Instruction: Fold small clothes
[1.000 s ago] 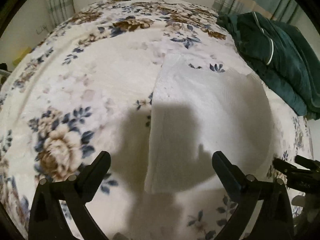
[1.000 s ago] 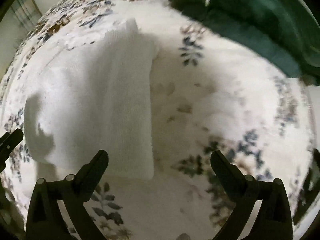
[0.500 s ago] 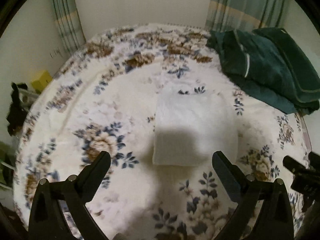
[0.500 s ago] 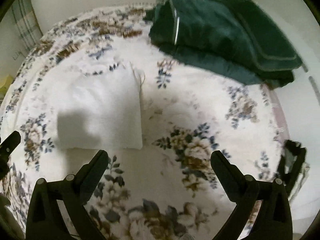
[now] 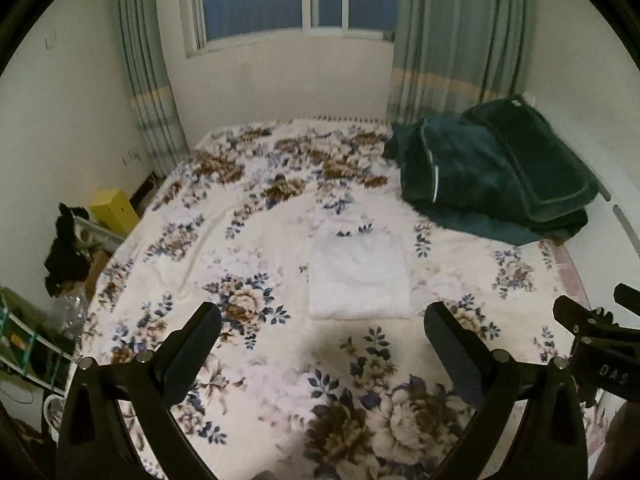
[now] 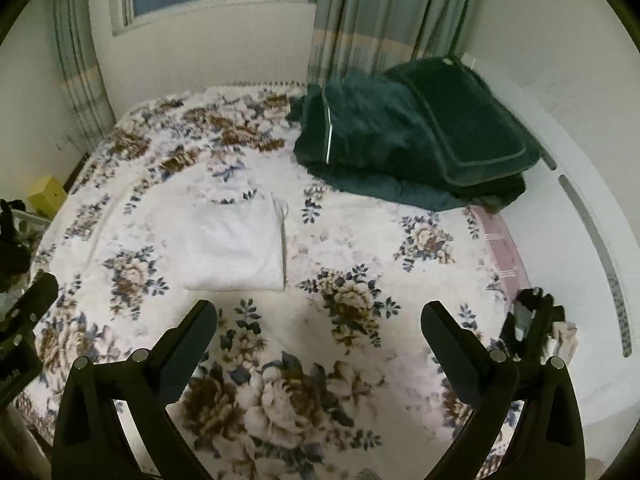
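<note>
White folded cloth [image 5: 359, 278] lies flat mid-frame on floral bedspread [image 5: 248, 240], left of centre in right wrist view [image 6: 234, 246]. Left gripper [image 5: 322, 334] and right gripper [image 6: 318, 330] both spread wide, empty, bottom of frame, apart from cloth. Dark green blanket pile [image 5: 496, 176] upper right.

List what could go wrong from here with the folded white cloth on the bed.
1. The folded white cloth lies loose on the soft floral blanket; its stacked right edge, seen from the right wrist, could slip open if nudged.
2. A loose thread at its far right corner might snag an open left gripper or right gripper.
</note>
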A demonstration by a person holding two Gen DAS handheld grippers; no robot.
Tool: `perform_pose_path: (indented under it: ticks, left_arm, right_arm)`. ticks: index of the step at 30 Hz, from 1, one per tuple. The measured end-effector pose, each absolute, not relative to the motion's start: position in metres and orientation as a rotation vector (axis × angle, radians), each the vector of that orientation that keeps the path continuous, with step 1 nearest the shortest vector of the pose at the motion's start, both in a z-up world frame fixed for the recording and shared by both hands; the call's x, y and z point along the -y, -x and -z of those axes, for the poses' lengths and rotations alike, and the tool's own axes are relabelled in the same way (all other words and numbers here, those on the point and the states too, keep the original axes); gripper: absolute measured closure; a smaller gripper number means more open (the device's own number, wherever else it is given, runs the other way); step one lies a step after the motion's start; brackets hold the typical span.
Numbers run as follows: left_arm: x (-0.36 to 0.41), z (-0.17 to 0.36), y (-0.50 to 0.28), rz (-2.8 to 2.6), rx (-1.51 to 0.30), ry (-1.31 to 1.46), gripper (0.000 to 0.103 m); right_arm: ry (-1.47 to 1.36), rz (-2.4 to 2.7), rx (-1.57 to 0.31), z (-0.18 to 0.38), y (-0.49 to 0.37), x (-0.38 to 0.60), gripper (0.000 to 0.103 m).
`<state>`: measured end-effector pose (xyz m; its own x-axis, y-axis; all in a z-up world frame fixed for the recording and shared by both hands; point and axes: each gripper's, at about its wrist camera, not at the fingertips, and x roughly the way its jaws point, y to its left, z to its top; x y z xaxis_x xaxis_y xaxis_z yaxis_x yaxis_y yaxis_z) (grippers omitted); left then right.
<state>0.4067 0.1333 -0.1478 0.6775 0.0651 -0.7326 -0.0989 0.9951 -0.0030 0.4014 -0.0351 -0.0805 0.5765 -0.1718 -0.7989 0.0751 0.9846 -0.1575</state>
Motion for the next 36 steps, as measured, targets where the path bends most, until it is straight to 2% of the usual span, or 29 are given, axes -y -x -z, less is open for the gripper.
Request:
perform_pose_path:
  ticks: [8, 18, 26, 36]
  left_arm:
    - [-0.121, 0.076, -0.341, -0.072, -0.729, 0.059, 0.0]
    - [-0.123, 0.032, -0.3, -0.106, -0.745, 0.061, 0.0]
    - [-0.124, 0.011, -0.28, -0.12, -0.7, 0.052, 0.0]
    - [-0.12, 0.006, -0.276, -0.134, -0.684, 0.056, 0.0]
  right_arm:
    - [0.111, 0.124, -0.835, -0.013, -0.315, 0.035, 0.0]
    - [0.102, 0.079, -0.786, -0.087, -0.256, 0.033, 0.0]
    - [0.103, 0.055, -0.747, -0.114, -0.24, 0.028, 0.0]
    - [0.089, 0.037, -0.742, -0.121, -0.237, 0.034, 0.0]
